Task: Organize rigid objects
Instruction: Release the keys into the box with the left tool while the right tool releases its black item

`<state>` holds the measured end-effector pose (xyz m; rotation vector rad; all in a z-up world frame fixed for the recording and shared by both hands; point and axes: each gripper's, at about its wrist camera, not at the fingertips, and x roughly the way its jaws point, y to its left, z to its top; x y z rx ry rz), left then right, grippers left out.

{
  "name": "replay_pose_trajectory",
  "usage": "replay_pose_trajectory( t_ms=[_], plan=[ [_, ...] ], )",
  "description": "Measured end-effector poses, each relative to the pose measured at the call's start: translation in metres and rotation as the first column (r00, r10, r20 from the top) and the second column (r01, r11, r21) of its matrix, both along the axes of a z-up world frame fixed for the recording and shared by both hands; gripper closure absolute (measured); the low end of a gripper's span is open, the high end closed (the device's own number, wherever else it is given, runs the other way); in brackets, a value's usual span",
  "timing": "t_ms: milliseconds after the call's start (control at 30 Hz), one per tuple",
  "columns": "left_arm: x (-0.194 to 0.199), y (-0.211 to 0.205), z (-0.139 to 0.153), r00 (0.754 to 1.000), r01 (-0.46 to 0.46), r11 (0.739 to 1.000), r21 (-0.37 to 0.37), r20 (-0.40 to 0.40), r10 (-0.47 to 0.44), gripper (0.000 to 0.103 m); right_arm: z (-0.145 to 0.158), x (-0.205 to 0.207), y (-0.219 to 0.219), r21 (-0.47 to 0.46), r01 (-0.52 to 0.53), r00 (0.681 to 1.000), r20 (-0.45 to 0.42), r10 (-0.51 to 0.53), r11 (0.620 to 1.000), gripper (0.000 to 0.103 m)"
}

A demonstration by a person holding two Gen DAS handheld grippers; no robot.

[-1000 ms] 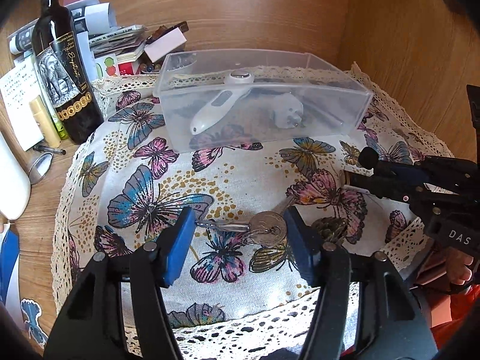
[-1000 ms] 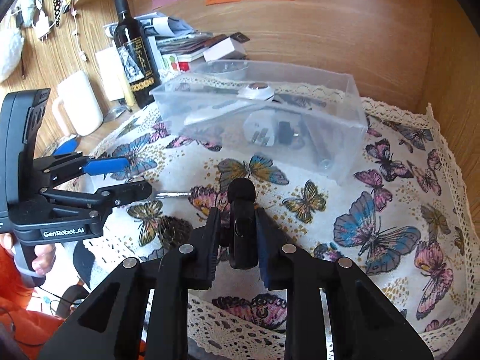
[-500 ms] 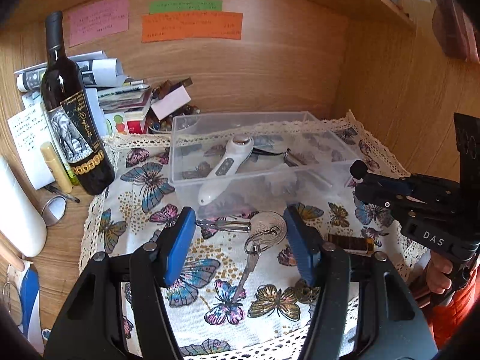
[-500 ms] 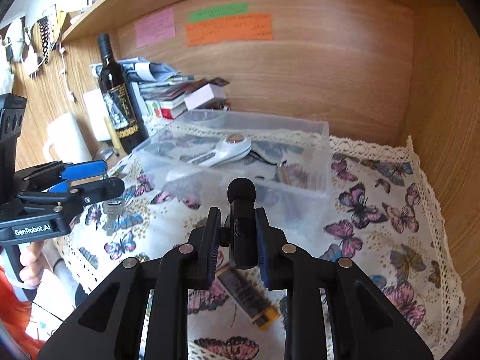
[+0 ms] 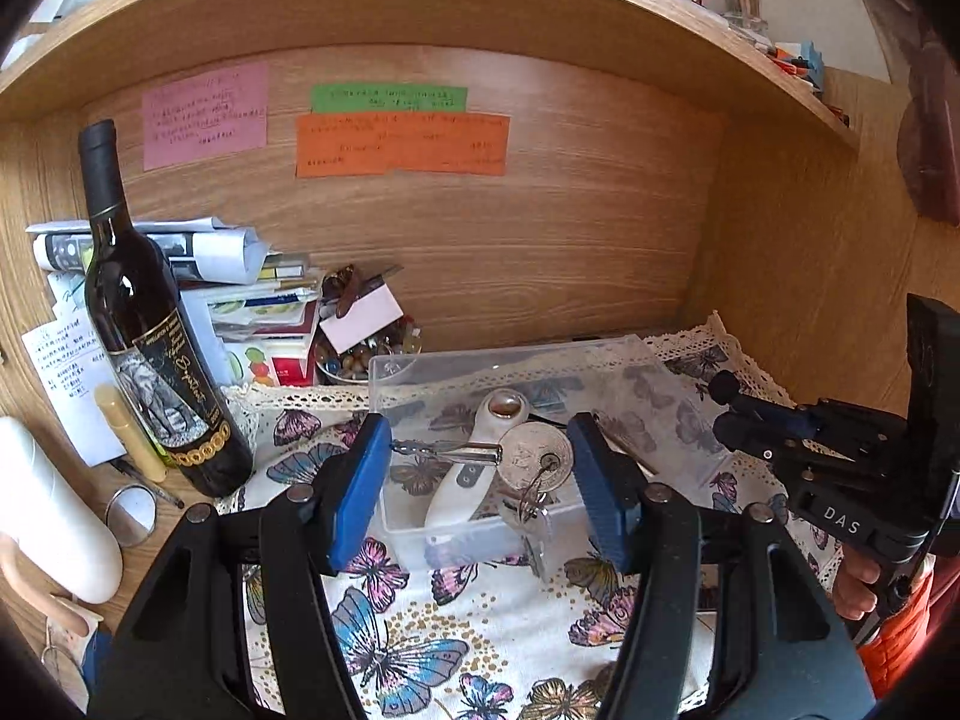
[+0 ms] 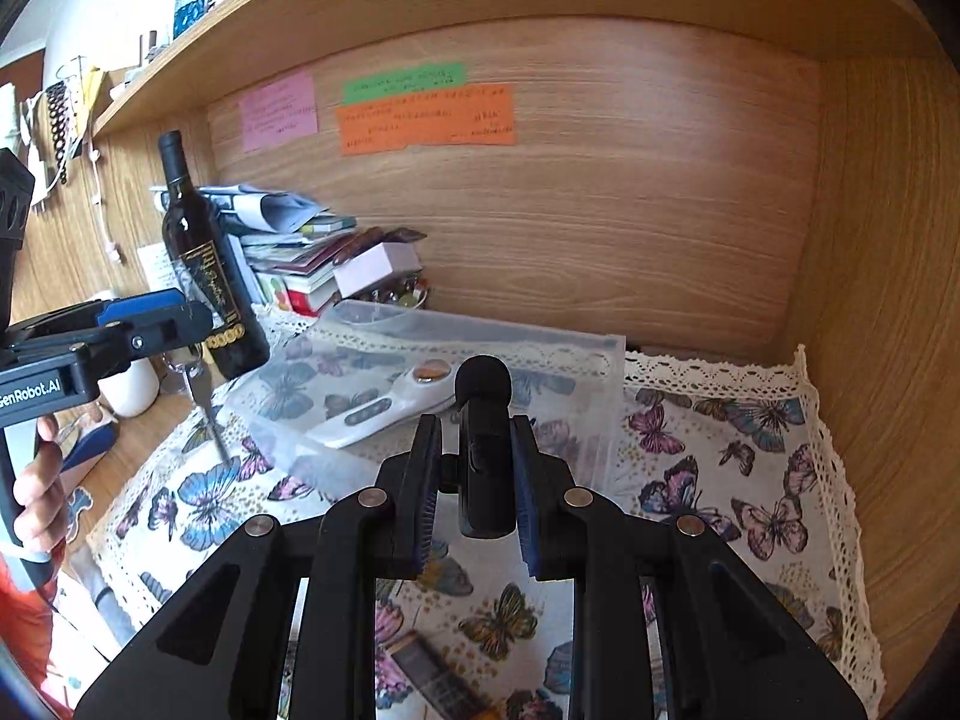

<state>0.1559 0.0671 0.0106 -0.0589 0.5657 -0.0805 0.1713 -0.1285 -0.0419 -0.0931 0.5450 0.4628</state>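
Observation:
My left gripper [image 5: 480,462] is shut on a key bunch [image 5: 534,459]: a metal key and a round silver tag span its blue pads, another key hangs below. It is held in the air above the near end of a clear plastic box [image 5: 636,396]. The box holds a white handheld device [image 5: 474,468]. My right gripper [image 6: 474,480] is shut on a small black microphone [image 6: 483,420], held above the butterfly cloth [image 6: 738,480] in front of the box [image 6: 540,384]. In the right wrist view the left gripper [image 6: 150,324] is at left with keys dangling [image 6: 204,402].
A wine bottle [image 5: 150,348], stacked papers and books [image 5: 258,306] and a white mug [image 5: 48,516] stand at left. A small dark bar-shaped object [image 6: 432,672] lies on the cloth near the front. Wooden walls close in the back and right.
My left gripper lifted the key bunch off the cloth and carried it up over the box. My right gripper rose with the microphone.

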Motion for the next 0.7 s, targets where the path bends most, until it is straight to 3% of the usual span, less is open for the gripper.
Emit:
replay_pose_trajectory(
  t_ms=[233, 700],
  plan=[
    [0.033, 0.001, -0.004, 1.0, -0.019, 1.0, 0.004, -0.01, 0.019, 0.043, -0.006, 0.021, 0.002, -0.01, 0.017, 1.0, -0.021, -0.017, 1.0, 0.083],
    [0.09, -0.006, -0.069, 0.975, -0.007, 1.0, 0.002, -0.22, 0.007, 0.043, -0.045, 0.066, 0.021, -0.063, 0.018, 0.985, -0.172, -0.029, 0.998, 0.083]
  ],
)
